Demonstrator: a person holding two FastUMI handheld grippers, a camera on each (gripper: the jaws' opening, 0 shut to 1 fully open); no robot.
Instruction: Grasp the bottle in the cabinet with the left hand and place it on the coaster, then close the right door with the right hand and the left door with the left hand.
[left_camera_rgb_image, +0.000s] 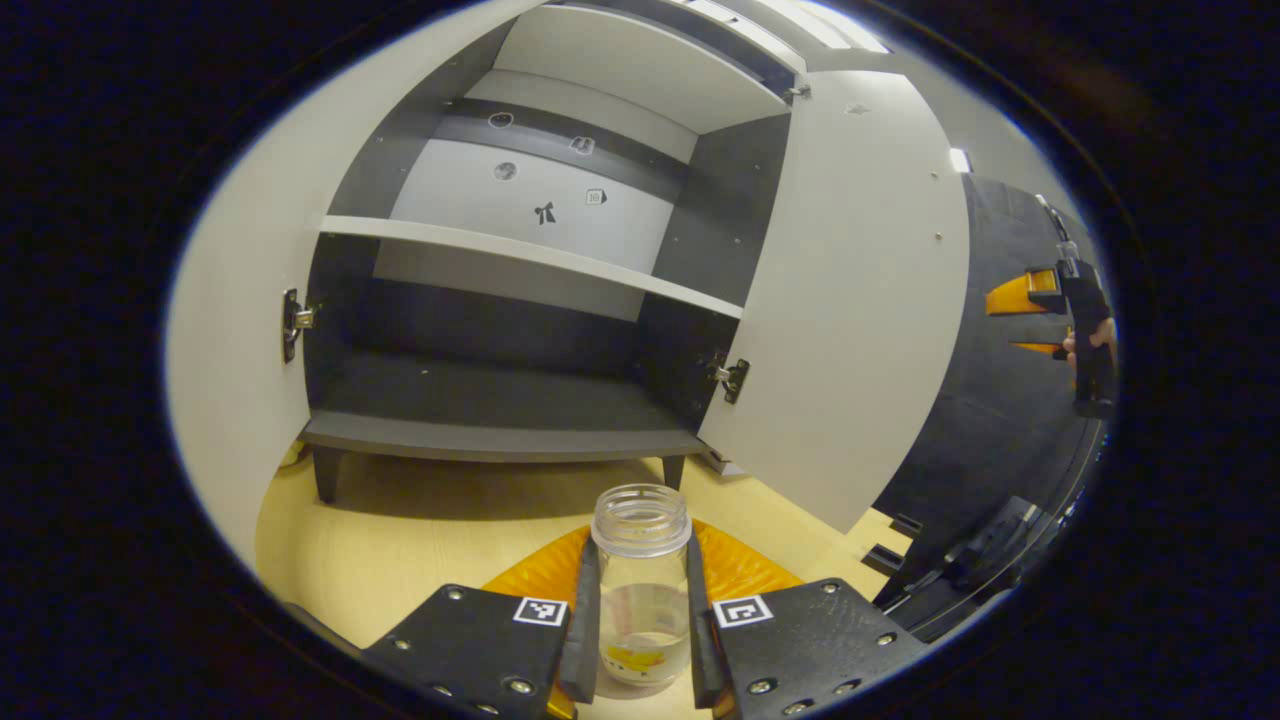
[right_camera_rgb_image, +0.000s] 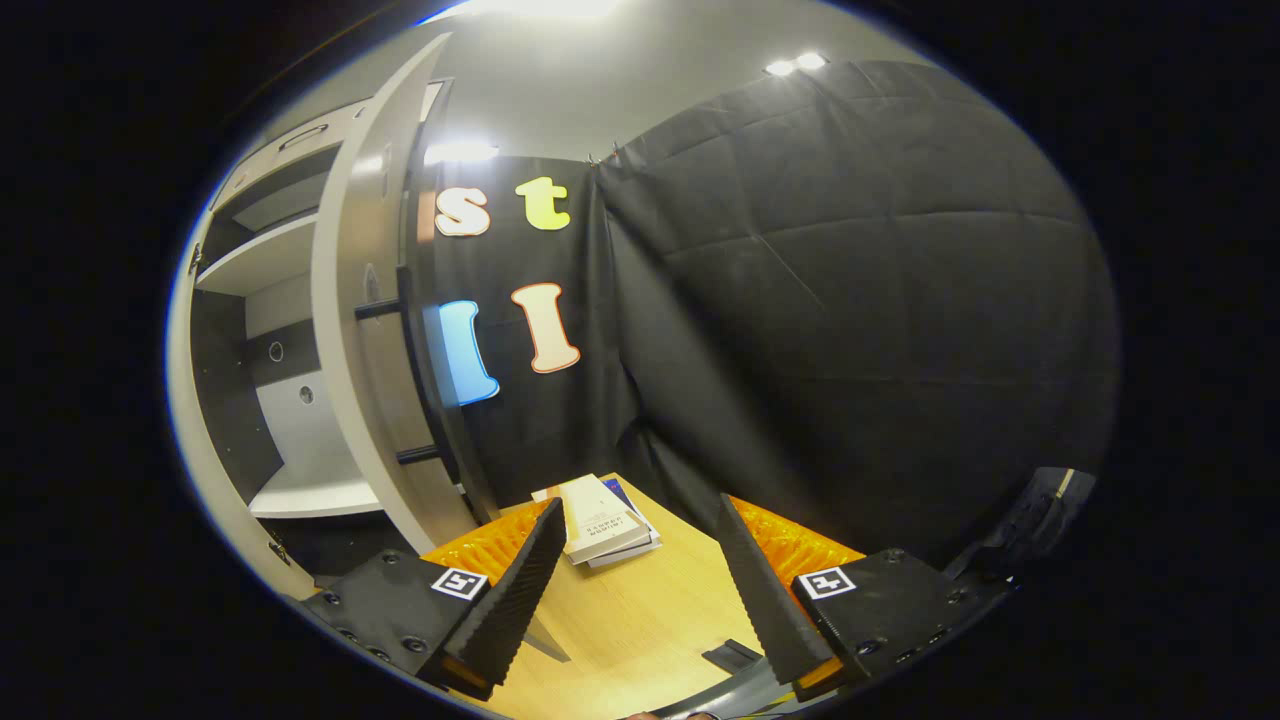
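Your left tongs (left_camera_rgb_image: 641, 620) grip a clear lidless bottle (left_camera_rgb_image: 641, 585) upright, both fingers pressing its sides, low over the wooden counter (left_camera_rgb_image: 400, 540) before the open cabinet (left_camera_rgb_image: 500, 400). Your right tongs (right_camera_rgb_image: 640, 590) are spread wide, empty, beside the open right door (right_camera_rgb_image: 350, 330), books (right_camera_rgb_image: 600, 520) ahead.

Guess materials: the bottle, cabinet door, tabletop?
Bottle: clear glass or hard plastic, can't tell which; see-through wall, threaded neck, no cap.
Door: probably laminated board, matte pale face, metal hinge.
Tabletop: light wood or wood-look laminate, faint grain, low sheen.
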